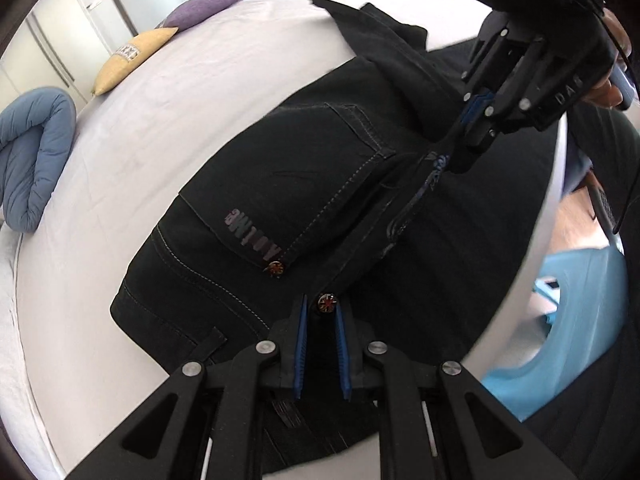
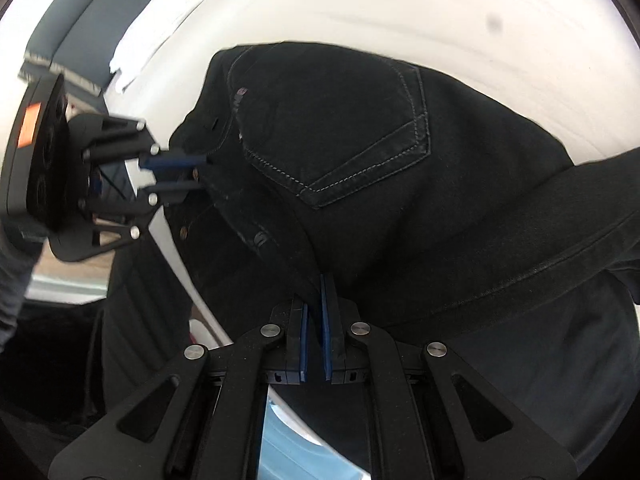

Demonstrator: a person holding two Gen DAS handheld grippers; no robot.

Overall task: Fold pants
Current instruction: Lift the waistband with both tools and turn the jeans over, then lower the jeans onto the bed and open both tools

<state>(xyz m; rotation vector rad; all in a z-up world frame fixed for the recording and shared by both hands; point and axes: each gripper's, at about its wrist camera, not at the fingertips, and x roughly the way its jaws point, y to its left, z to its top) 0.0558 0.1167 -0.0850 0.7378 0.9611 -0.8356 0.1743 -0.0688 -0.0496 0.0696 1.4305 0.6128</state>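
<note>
Black jeans (image 1: 300, 184) lie seat-up on a white bed (image 1: 160, 100), stitched back pocket (image 1: 320, 160) showing. My left gripper (image 1: 320, 306) is shut on the waistband right by a metal button (image 1: 327, 303). The right gripper (image 1: 460, 148) pinches the other end of the waistband at the upper right, and the band runs taut between the two. In the right wrist view the right gripper (image 2: 321, 294) is shut on the dark cloth of the jeans (image 2: 340, 120). There the left gripper (image 2: 200, 172) grips the waistband at the left, over the bed's edge (image 2: 160, 248).
A purple pillow (image 1: 208, 6), a yellow pillow (image 1: 132, 54) and a rolled blue quilt (image 1: 36, 152) lie along the bed's far side. Wardrobe doors (image 1: 80, 0) stand behind. A light blue object (image 1: 576, 320) sits off the near edge. White sheet (image 2: 400, 8) stretches beyond the jeans.
</note>
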